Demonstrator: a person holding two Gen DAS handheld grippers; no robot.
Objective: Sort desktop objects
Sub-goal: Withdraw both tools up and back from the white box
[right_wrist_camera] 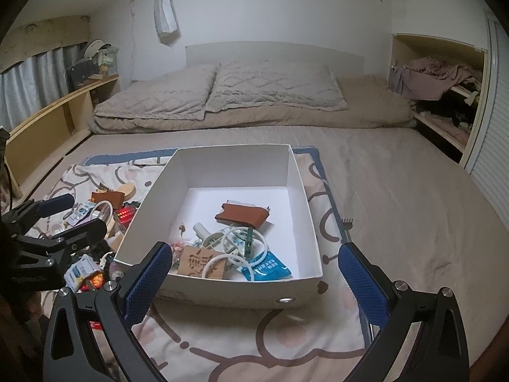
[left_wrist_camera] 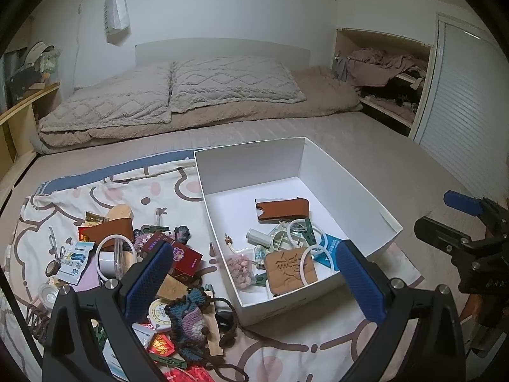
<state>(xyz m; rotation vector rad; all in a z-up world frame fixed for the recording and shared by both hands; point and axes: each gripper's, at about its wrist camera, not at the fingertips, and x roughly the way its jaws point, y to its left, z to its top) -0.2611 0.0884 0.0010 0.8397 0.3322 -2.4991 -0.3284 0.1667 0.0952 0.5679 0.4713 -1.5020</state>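
The pile (left_wrist_camera: pixel 152 273) left to sort lies on the printed blanket (left_wrist_camera: pixel 286 350) just left of the white box (left_wrist_camera: pixel 318 172). Most of it looks light. The crocheted pouch (left_wrist_camera: pixel 191 318) nearest you is soft and will sag, so pinch its body rather than the cord. The red cartons (left_wrist_camera: pixel 187 258) are stiff; take them across the flat faces. The white ring (left_wrist_camera: pixel 111 254) looks slippery and thin; grip its rim.

I count two white rings in the box and one in the pile, and one brown leather sleeve (left_wrist_camera: pixel 283 210) in the box and another in the pile.

Your left gripper (left_wrist_camera: pixel 254 283) and right gripper (right_wrist_camera: pixel 254 281) both stand wide apart, holding nothing.
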